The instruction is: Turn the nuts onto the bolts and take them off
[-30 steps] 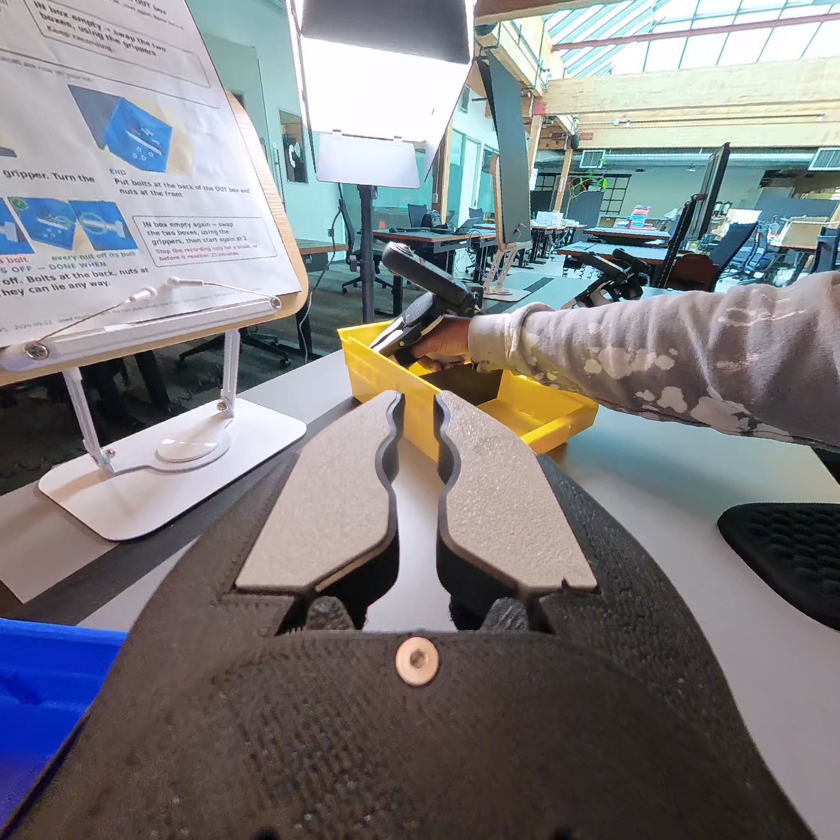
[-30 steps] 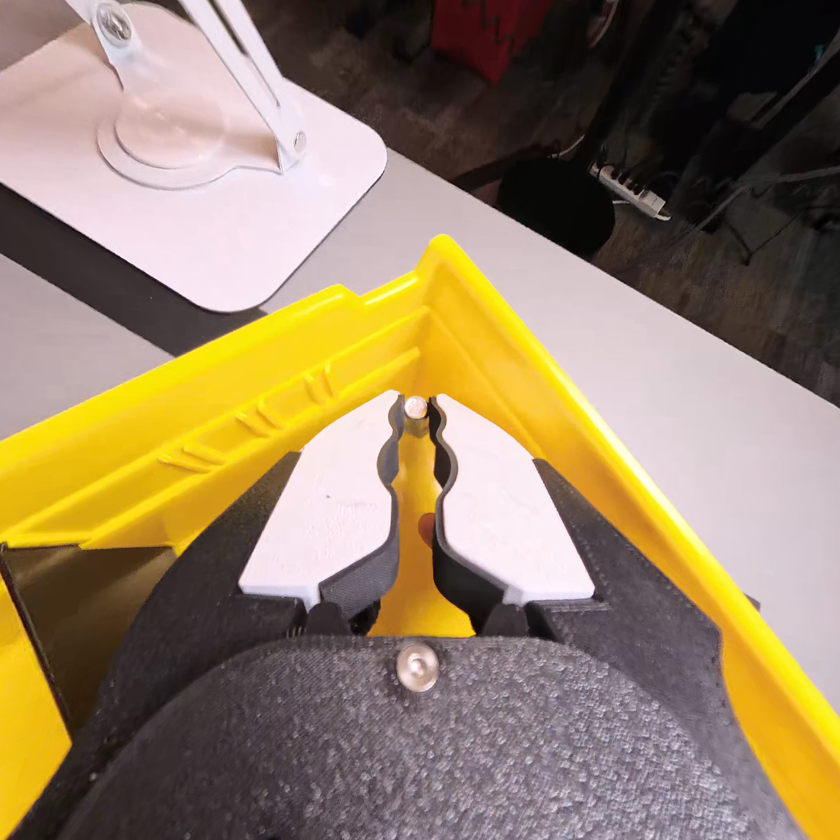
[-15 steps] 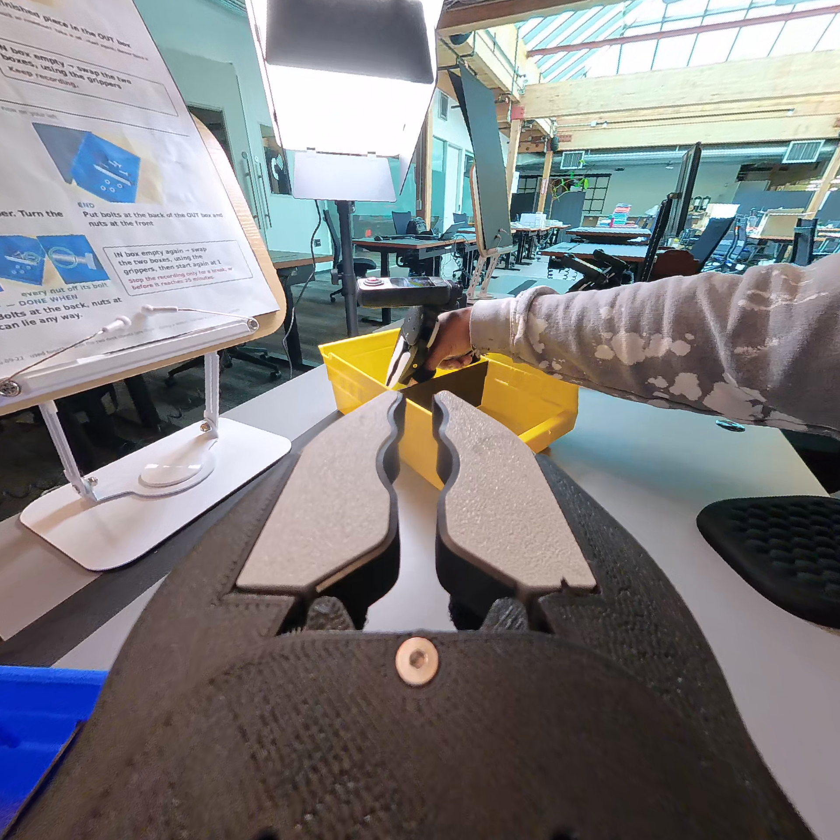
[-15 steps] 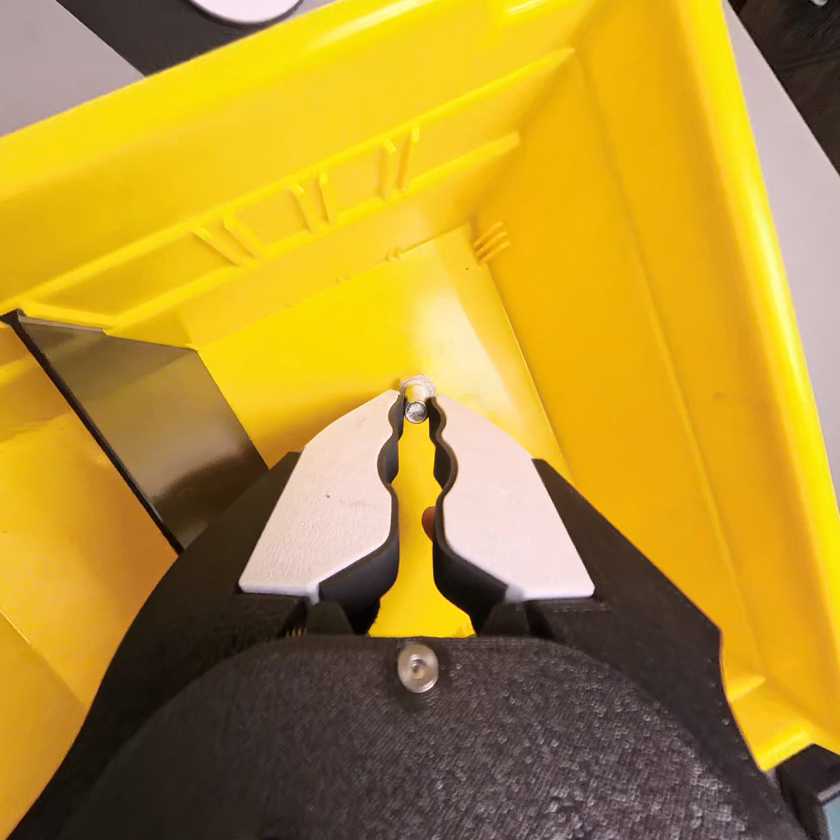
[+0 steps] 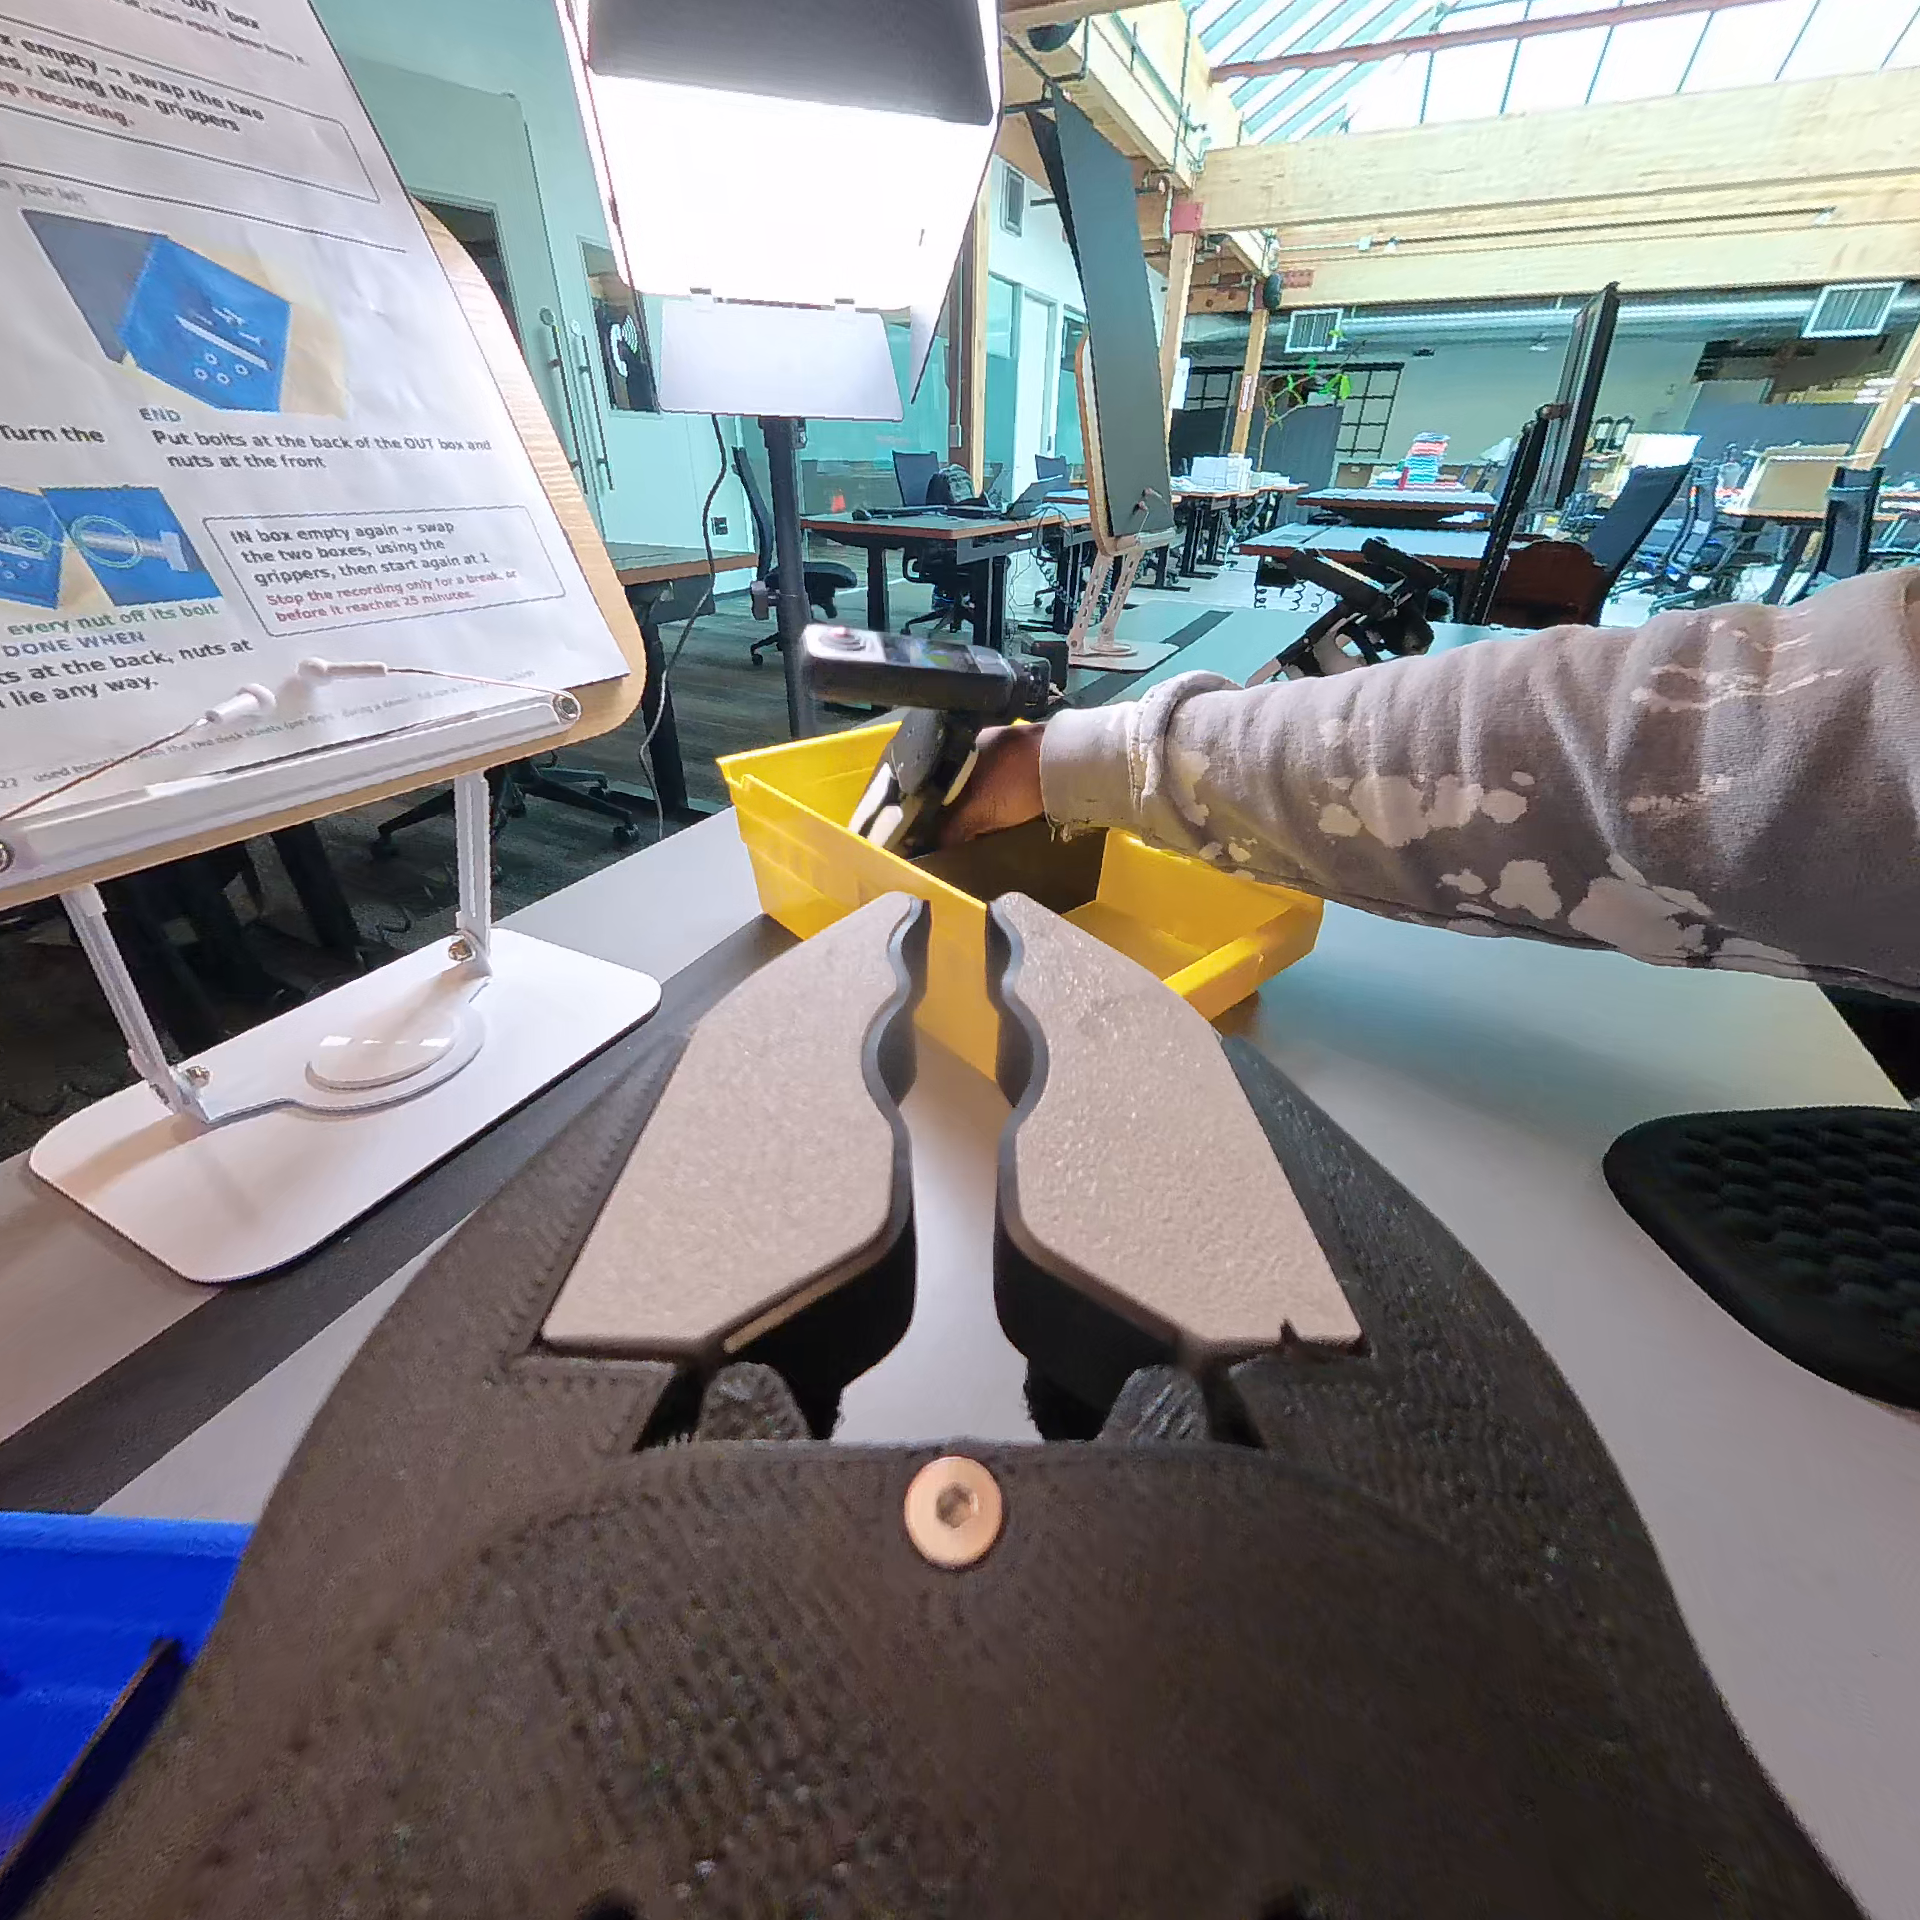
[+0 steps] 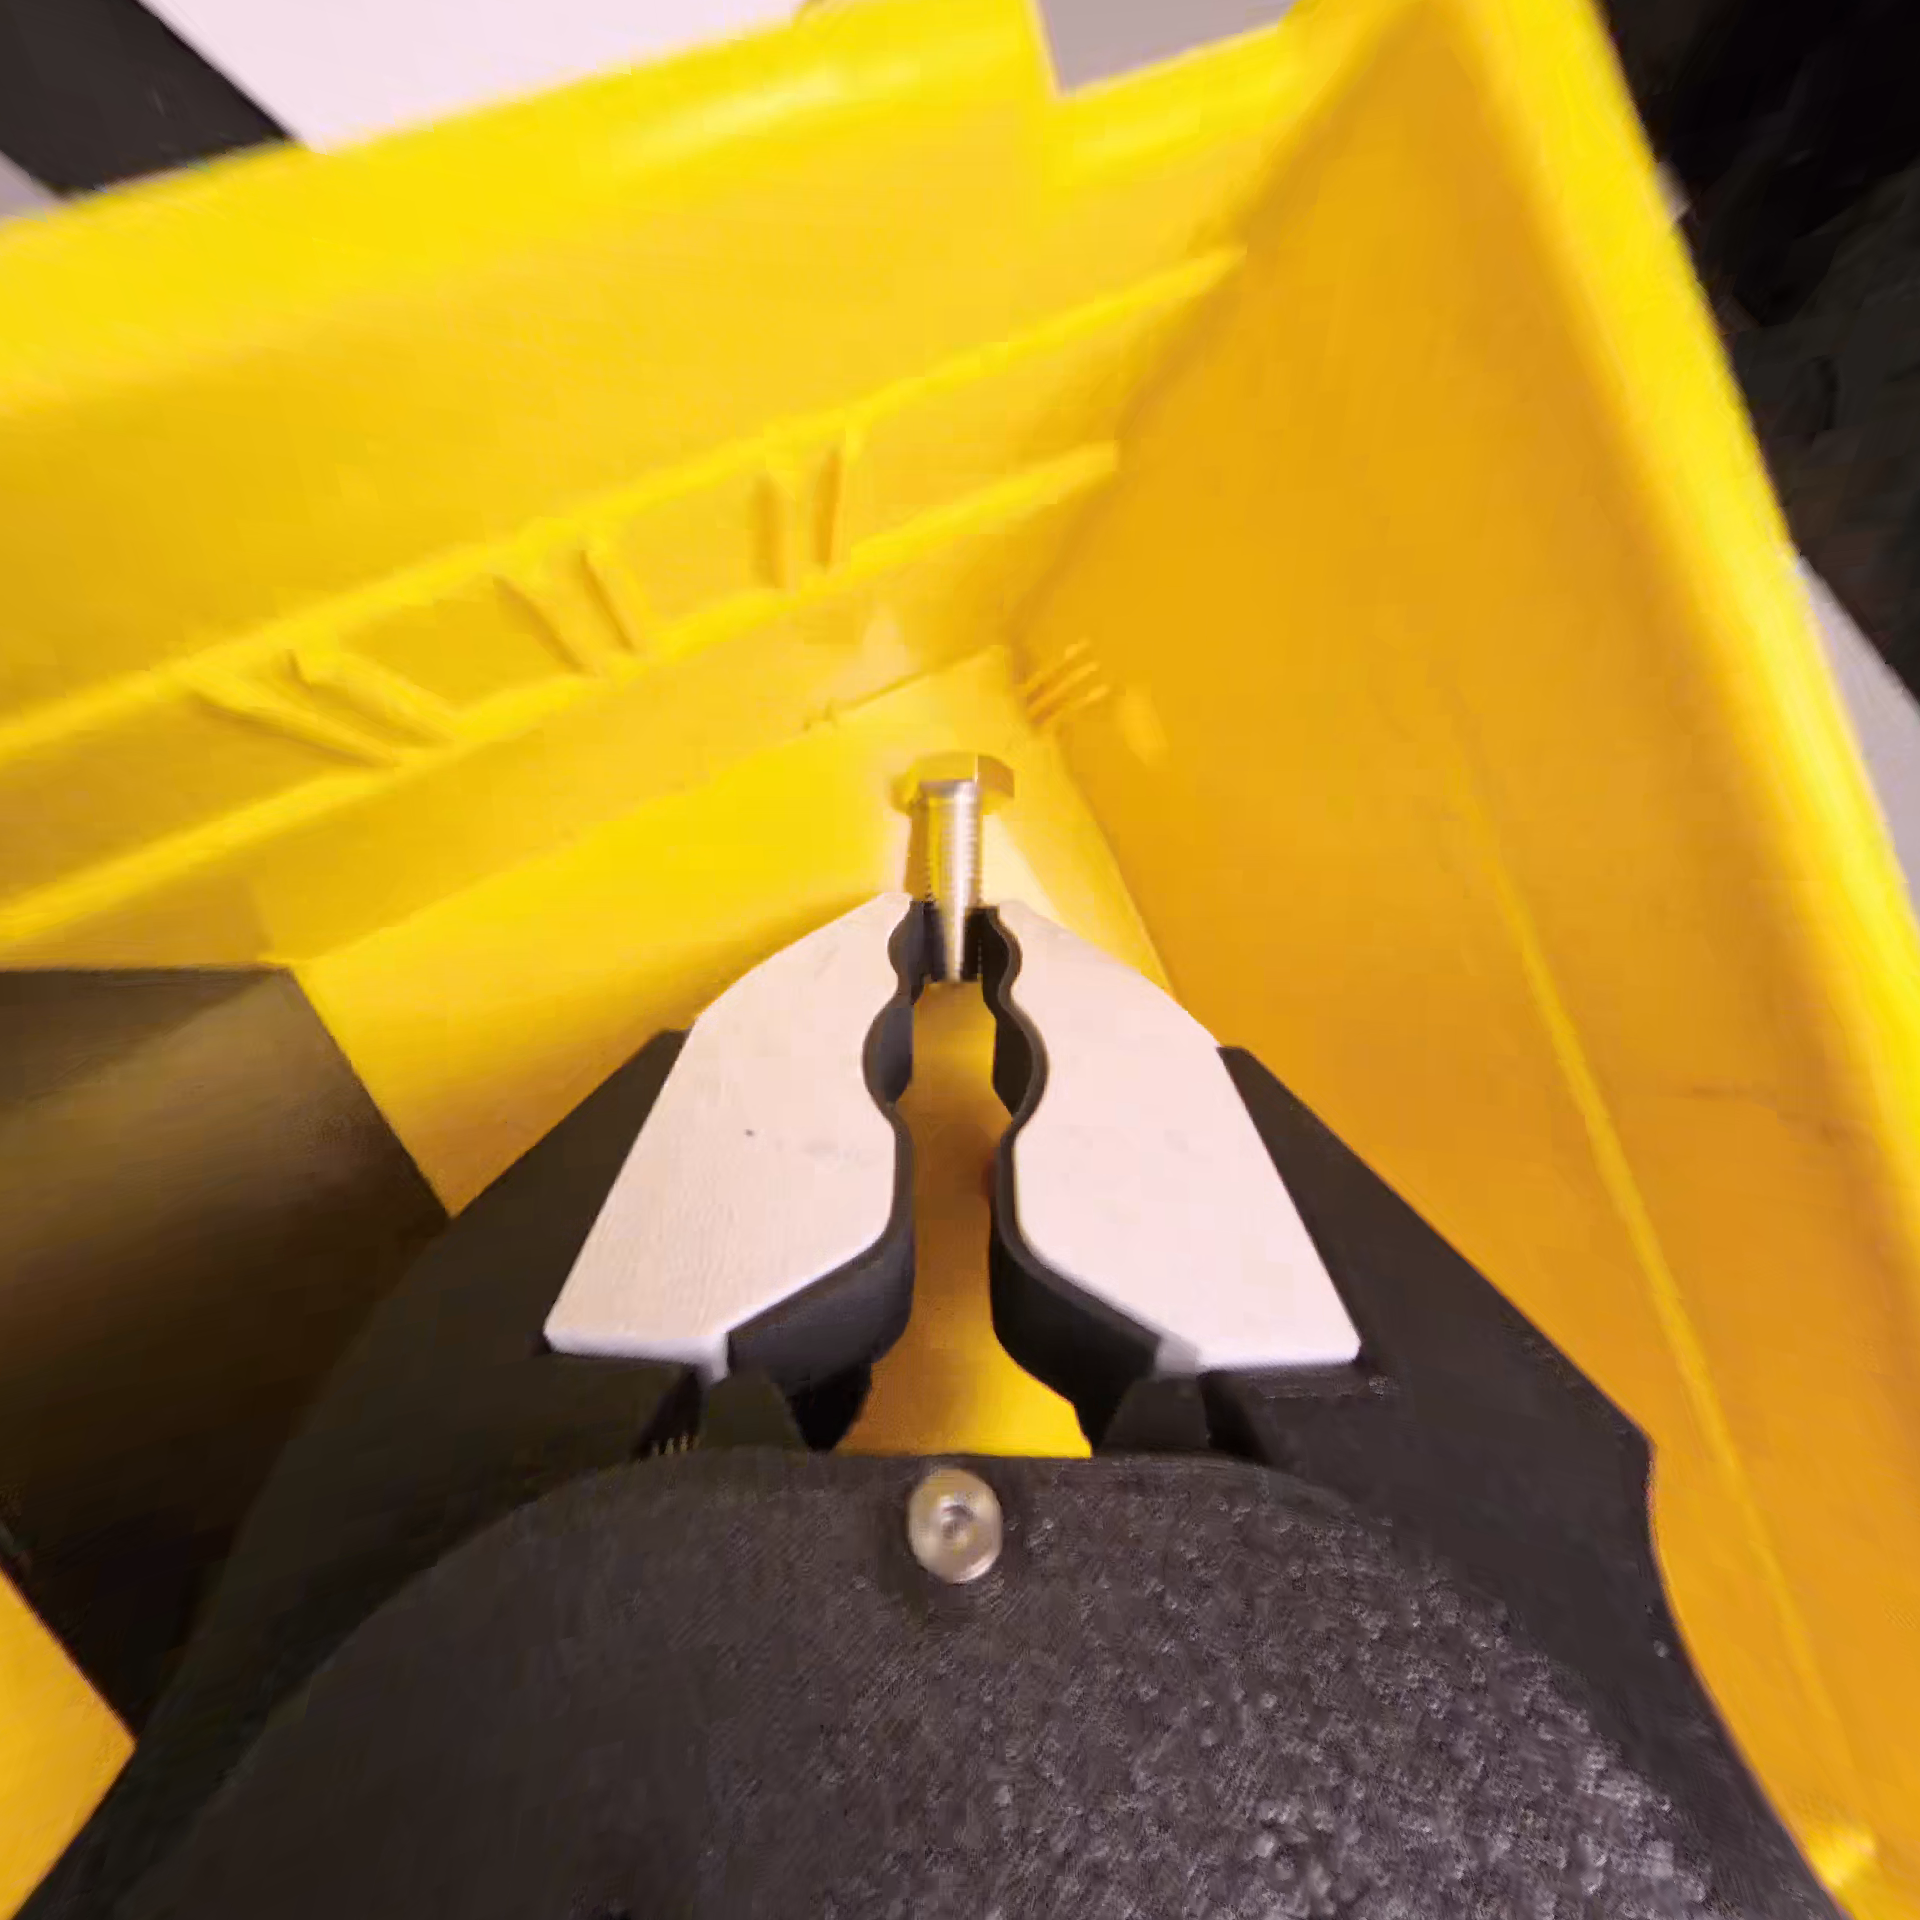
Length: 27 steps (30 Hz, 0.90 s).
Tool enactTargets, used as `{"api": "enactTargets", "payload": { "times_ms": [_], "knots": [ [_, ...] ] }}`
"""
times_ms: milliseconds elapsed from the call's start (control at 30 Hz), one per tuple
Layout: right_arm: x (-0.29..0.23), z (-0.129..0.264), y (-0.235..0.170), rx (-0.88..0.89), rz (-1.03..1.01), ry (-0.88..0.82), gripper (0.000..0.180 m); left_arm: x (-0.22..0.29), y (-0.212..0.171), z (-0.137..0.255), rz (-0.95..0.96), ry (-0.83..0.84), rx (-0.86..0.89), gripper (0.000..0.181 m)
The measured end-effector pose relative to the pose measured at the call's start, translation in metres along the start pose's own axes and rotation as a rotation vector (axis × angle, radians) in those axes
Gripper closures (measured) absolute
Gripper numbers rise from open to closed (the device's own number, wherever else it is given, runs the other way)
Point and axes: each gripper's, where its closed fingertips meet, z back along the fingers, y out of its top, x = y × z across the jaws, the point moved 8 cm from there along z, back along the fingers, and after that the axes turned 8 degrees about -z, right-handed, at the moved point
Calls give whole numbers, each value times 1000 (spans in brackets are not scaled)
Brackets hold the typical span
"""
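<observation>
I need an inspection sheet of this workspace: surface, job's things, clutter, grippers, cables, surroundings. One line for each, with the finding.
Surface: grey table, with a dark strip on its left part.
Job's things: bolt, head pointing away, over the floor of the yellow bin; no nut seen; corner of a blue bin.
Clutter: instruction sheet on a white stand; black mesh pad.
Grippers: right gripper shut on the bolt's threaded end; left gripper holds nothing, narrow gap between fingers.
Cables: nothing seen on the table.
Surroundings: open office with desks, chairs, a studio light.
</observation>
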Motion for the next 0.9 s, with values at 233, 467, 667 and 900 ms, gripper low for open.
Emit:
{"api": "enactTargets", "payload": {
  "times_ms": [233,467,667,900],
  "knots": [
    [-6,20,3,-62,52,10,158,2,1,-1,-7,-3,-4,170],
    [-23,90,27,339,-172,12,153,-7,6,6,-1,41,-10,170],
    [-100,167,2,717,-242,66,152,-36,7,25,23,174,-54,169],
    [-193,201,-74,770,-181,218,151,-113,13,83,106,457,-323,161]
  ]
}}
